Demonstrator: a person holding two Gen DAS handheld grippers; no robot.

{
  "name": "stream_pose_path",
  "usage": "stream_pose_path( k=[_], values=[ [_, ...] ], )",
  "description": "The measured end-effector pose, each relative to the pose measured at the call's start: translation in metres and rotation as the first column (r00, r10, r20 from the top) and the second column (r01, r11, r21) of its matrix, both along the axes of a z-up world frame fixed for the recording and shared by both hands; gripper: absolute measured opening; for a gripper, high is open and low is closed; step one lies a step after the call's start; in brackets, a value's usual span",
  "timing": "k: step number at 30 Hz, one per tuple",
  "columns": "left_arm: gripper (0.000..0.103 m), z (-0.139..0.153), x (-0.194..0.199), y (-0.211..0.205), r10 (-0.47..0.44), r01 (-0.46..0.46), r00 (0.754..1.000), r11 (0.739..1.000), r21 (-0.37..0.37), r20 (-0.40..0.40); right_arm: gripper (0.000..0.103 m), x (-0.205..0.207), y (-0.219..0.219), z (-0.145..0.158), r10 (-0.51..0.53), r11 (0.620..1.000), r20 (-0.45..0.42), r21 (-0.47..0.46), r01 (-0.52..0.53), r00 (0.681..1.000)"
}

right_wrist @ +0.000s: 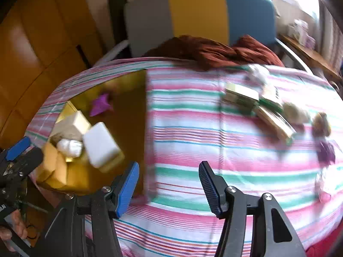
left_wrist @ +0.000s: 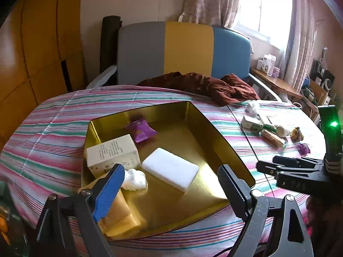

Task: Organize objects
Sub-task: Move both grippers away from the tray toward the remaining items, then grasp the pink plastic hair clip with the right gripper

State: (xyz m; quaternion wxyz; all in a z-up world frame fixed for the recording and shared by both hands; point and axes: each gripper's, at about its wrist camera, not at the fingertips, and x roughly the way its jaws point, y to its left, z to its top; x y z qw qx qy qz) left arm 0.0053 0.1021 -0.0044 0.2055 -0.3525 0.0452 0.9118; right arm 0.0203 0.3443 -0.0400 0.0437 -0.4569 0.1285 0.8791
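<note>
A gold tin lies open on the striped cloth. In it are a purple packet, a cream carton, a white block, a white crumpled wad and yellow blocks. My left gripper hovers open over the tin's near side, nothing between its fingers. In the blurred right wrist view, my right gripper is open over bare cloth just right of the tin. Loose items lie farther right: a green-white box, a wrapped bar and a purple packet.
A crumpled brown cloth lies at the table's far edge before a grey, yellow and blue chair back. A wooden cupboard stands on the left. A shelf with boxes sits under the window on the right.
</note>
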Motion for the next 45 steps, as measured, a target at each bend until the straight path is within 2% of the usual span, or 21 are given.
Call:
stream_pose_path(
  k=[5,10,13,16,17,19,22,24,28,32,33,34,35,36,39,45],
  values=[
    [0.089,-0.002,0.001,0.011,-0.036,0.036,0.999,0.999,-0.007,0.007,0.059,0.017,0.042,-0.006,-0.107,0.994,0.043,-0.009,0.108,0.993],
    [0.089,-0.001,0.004,0.026,-0.086,0.086,0.996,0.996,-0.013,0.005,0.059,0.04,0.1,-0.005,-0.255,0.966,0.081,-0.029,0.258,0.964],
    [0.089,0.001,0.005,0.035,-0.118,0.118,0.993,0.993,-0.015,0.003,0.059,0.059,0.142,-0.001,-0.363,0.928,0.099,-0.046,0.369,0.927],
    [0.089,0.001,0.005,0.045,-0.148,0.149,0.989,0.989,-0.018,0.008,0.059,0.075,0.179,-0.001,-0.455,0.887,0.133,-0.024,0.462,0.881],
    [0.089,0.001,0.005,0.047,-0.158,0.158,0.987,0.987,-0.018,0.009,0.061,0.08,0.191,-0.001,-0.49,0.868,0.145,-0.007,0.496,0.859],
    [0.089,0.001,0.006,0.054,-0.175,0.175,0.984,0.984,-0.017,0.009,0.074,0.086,0.214,-0.004,-0.548,0.833,0.171,0.02,0.553,0.819],
    [0.089,0.001,0.008,0.063,-0.201,0.201,0.98,0.98,-0.011,0.016,0.078,0.089,0.239,-0.012,-0.597,0.795,0.208,0.026,0.605,0.775],
    [0.089,0.002,0.009,0.069,-0.219,0.219,0.976,0.976,-0.013,0.017,0.08,0.085,0.249,-0.021,-0.608,0.779,0.236,-0.005,0.627,0.758],
    [0.089,0.004,0.012,0.078,-0.249,0.249,0.969,0.968,-0.014,0.014,0.081,0.073,0.258,-0.04,-0.637,0.757,0.296,0.069,0.649,0.712],
    [0.091,0.008,0.015,0.089,-0.281,0.281,0.96,0.96,-0.009,0.006,0.08,0.07,0.263,-0.058,-0.641,0.749,0.346,0.084,0.658,0.685],
    [0.091,0.009,0.015,0.093,-0.292,0.292,0.956,0.956,-0.006,0.008,0.079,0.071,0.265,-0.062,-0.639,0.747,0.358,0.075,0.661,0.681],
    [0.091,0.009,0.015,0.097,-0.301,0.301,0.953,0.954,-0.005,0.01,0.074,0.071,0.265,-0.061,-0.642,0.747,0.349,0.081,0.66,0.683],
    [0.091,0.009,0.016,0.101,-0.311,0.311,0.95,0.95,-0.005,0.011,0.065,0.071,0.264,-0.058,-0.642,0.75,0.332,0.084,0.656,0.691],
    [0.091,0.009,0.016,0.104,-0.319,0.319,0.948,0.948,-0.004,0.014,0.064,0.07,0.262,-0.057,-0.636,0.756,0.324,0.08,0.649,0.701],
    [0.091,0.008,0.017,0.115,-0.343,0.343,0.939,0.939,0.007,0.034,0.063,0.066,0.256,-0.056,-0.608,0.781,0.317,0.074,0.62,0.728],
    [0.091,0.001,0.018,0.132,-0.369,0.37,0.925,0.929,0.009,0.085,0.063,0.057,0.24,-0.052,-0.523,0.838,0.294,0.003,0.546,0.8]
  ],
)
